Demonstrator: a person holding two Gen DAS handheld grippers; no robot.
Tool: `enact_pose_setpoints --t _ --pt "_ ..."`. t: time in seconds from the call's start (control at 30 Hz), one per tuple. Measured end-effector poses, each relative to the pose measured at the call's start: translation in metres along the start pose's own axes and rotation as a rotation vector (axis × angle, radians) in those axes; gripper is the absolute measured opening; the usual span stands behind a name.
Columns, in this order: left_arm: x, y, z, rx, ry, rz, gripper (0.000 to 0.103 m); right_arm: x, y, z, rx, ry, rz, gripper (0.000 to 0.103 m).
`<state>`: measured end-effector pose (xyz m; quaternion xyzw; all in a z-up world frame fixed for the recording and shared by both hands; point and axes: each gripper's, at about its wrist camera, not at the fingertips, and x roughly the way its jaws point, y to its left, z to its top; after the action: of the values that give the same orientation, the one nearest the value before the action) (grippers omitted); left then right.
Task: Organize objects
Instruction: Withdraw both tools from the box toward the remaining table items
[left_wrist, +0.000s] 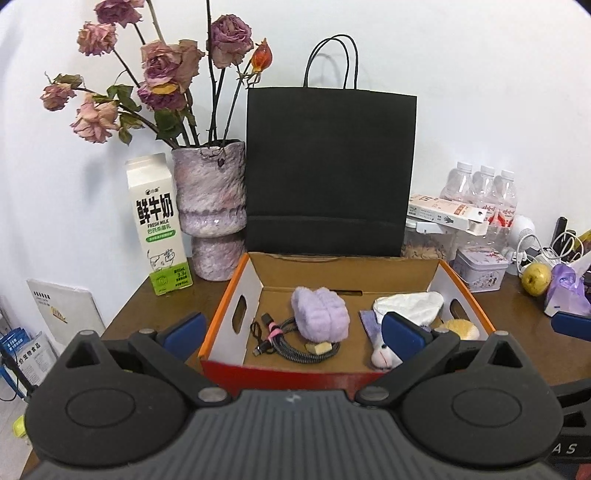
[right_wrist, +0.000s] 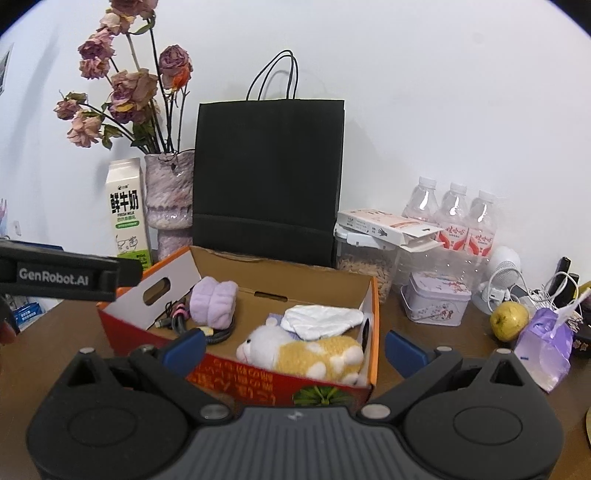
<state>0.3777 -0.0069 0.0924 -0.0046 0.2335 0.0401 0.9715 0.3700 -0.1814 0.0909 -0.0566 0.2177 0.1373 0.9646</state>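
An open cardboard box (left_wrist: 236, 295) (right_wrist: 373, 314) with orange rims sits on the brown table. Inside lie a fluffy lilac pouch (left_wrist: 320, 313) (right_wrist: 214, 301), a coiled black cable (left_wrist: 295, 349) (right_wrist: 177, 317), a white cloth (left_wrist: 410, 304) (right_wrist: 321, 319) and a yellow-and-white plush toy (left_wrist: 461, 328) (right_wrist: 314, 356). My left gripper (left_wrist: 293, 332) hangs open in front of the box, nothing between its blue pads. My right gripper (right_wrist: 295, 352) is open too, empty, near the box's right front corner. The left gripper's body (right_wrist: 62, 275) shows at the left of the right wrist view.
Behind the box stand a black paper bag (left_wrist: 328, 170) (right_wrist: 267, 177), a vase of dried roses (left_wrist: 210, 206) (right_wrist: 170, 199) and a milk carton (left_wrist: 157, 225) (right_wrist: 127, 210). To the right are water bottles (right_wrist: 454, 214), a tin (right_wrist: 437, 302), an apple (right_wrist: 509, 319) and a purple pack (right_wrist: 545, 349).
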Motion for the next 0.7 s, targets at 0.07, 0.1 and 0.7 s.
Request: enact_pose_setpoints --t 0.07,0.1,0.7 --pt "-0.007 0.001 -0.005 0.002 -0.002 0.002 0.103 -0.008 -0.001 -0.005 -0.001 -0.004 0.000 0.103" --pt "-0.011 0.001 -0.007 0.002 -0.003 0.002 0.103 -0.011 -0.002 -0.008 -0.001 -0.005 0.000 0.103" --pt "-0.082 0.009 -0.040 -0.022 -0.039 0.018 0.103 -0.078 -0.013 -0.053 -0.019 -0.029 -0.007 0.103"
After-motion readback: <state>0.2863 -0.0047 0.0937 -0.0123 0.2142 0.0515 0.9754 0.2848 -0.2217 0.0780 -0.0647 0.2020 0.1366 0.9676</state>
